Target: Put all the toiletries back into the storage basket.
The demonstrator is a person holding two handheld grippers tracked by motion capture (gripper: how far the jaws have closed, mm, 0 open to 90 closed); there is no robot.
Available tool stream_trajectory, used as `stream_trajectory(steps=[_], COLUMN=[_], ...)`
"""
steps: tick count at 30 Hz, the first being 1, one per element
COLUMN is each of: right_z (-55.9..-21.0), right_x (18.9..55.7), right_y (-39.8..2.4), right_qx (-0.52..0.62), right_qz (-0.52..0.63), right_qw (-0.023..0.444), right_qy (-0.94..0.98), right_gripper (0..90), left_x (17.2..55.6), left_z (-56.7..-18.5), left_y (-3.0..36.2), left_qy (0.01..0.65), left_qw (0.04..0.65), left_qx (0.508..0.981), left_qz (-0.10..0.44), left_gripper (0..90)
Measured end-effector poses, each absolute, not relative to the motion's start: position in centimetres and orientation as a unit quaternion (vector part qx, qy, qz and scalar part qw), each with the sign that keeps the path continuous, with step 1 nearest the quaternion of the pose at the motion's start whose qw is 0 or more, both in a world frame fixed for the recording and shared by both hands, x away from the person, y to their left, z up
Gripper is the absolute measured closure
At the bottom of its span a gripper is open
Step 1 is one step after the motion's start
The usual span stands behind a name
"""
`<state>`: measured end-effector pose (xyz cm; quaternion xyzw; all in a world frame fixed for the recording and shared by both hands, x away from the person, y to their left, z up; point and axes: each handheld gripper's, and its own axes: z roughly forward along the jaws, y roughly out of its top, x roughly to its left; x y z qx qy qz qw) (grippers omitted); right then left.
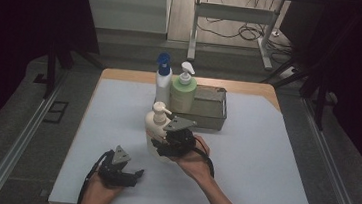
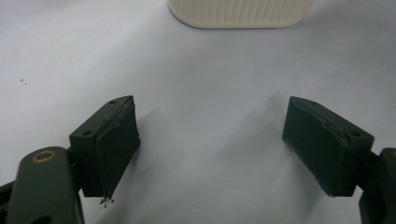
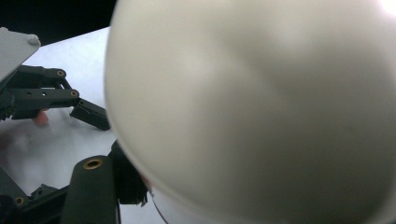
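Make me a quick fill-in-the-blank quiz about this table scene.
1. The left tool has its jaws ____.
2. The right tool grips the ____ pump bottle.
3. The white bottle at the back has a ____ cap.
4. The green bottle stands touching a grey ____.

Missing words: open; cream; blue; tray

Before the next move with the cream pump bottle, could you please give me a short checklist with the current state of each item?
1. Right gripper closed on the cream pump bottle: cannot tell; one jaw lies against it in the right gripper view, the other is hidden.
2. Bottle upright: ok.
3. Left gripper open and holding nothing: ok.
4. Left gripper apart from the bottle: ok.
5. Green pump bottle and blue-capped bottle standing by the metal tray: ok.
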<state>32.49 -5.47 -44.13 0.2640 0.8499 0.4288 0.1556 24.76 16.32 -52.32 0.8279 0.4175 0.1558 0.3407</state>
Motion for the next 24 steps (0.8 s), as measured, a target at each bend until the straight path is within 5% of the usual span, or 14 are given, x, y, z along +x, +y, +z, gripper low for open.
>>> stream_trajectory(steps=[24], right_z=[-42.2], right_x=[31.4], right_y=[-7.3], right_qx=[0.279], right_qz=[0.418], right_qw=[0.164], right_qy=[0.849], right_gripper=[36.6], left_x=[24.8], left_z=[-52.3], left_y=[16.3], left_qy=[0.418], left_qw=[0.341], left_qx=[0.828], left_qz=[0.156], left_gripper=[17.8])
